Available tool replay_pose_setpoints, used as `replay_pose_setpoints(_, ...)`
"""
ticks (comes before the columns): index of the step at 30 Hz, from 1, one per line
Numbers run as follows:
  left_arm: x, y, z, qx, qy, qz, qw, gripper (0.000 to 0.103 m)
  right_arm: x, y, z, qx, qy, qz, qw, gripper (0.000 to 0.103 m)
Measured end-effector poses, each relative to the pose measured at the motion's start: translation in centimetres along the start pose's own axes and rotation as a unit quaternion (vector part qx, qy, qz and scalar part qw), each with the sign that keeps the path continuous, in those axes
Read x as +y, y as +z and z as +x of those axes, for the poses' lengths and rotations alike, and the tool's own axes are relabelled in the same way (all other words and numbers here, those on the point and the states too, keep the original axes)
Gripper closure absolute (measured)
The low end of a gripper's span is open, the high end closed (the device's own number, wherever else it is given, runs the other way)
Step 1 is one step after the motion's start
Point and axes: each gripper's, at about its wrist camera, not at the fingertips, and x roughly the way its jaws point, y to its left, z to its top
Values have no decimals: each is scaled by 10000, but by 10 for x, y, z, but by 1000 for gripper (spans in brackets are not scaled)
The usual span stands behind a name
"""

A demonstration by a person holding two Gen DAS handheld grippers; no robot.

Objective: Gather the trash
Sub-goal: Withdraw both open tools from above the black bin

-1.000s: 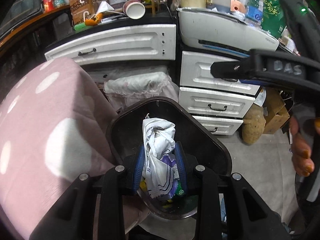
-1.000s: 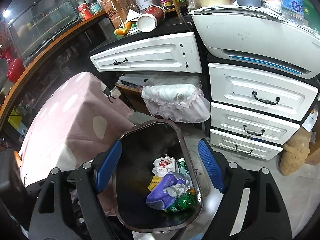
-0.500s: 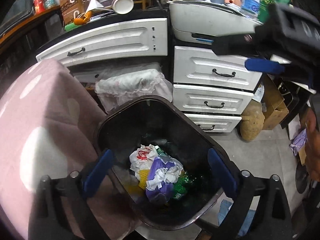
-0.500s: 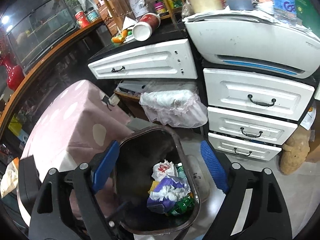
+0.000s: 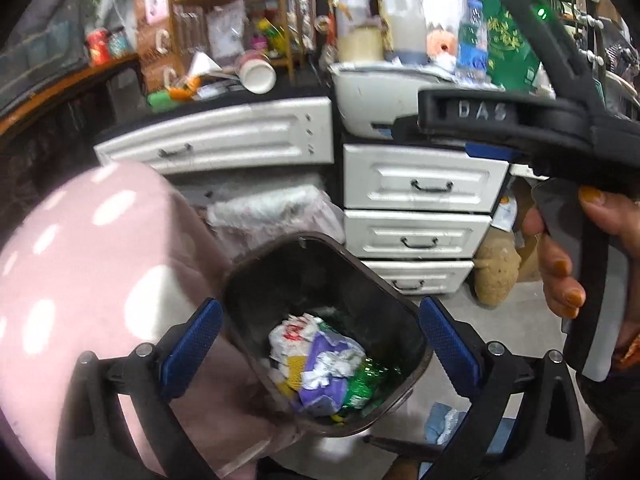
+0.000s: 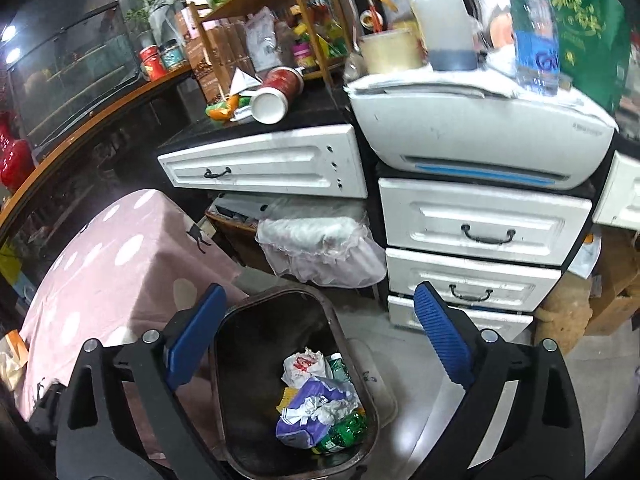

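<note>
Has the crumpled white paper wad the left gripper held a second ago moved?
Yes. It has left the left gripper, now open, and lies down inside the dark bin among the trash, on the purple wrapper.

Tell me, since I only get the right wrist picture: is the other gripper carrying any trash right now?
Observer: No. The left gripper is open and holds nothing. It hangs over the trash bin.
Operator: Who is holding the gripper I am looking through?
Observer: The left view shows a right hand with orange-painted nails wrapped around the handle of the right gripper.
Operator: Is that gripper switched on?
Observer: I can't say for sure, but a small green light glows on its body.
Operator: Is anything on the floor that I'm missing?
Observer: A blue scrap lies on the floor beside the bin. It is too blurred to identify.
</note>
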Motion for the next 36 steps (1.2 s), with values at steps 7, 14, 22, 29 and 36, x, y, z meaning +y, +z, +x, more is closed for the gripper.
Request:
replay_pose_setpoints(7, 35, -10, -57, -413, 581, -437, 9965, 5, 60, -8, -29, -133, 379, -665, 9970, 6)
replay_pose_setpoints(14, 72, -23, -111, -733, 1430, -914, 9828, 5, 122, -28, -58, -245, 804, -1340, 9874, 6)
replay_pose_setpoints(22, 101, -40, -158, -996, 1986, -1327, 9659, 5, 169, -59, -88, -590, 899, -1748, 9787, 6)
replay_pose_setpoints(29, 111, -52, -188, -1312, 2213, -1523, 9543, 5, 180, -76, -117, -1086, 999, -1717, 9740, 6)
replay_pose_setpoints(36, 112, -65, -201, -1549, 2474, -1649, 9421, 5, 178, -90, -130, -1265, 965, -1674, 9730, 6)
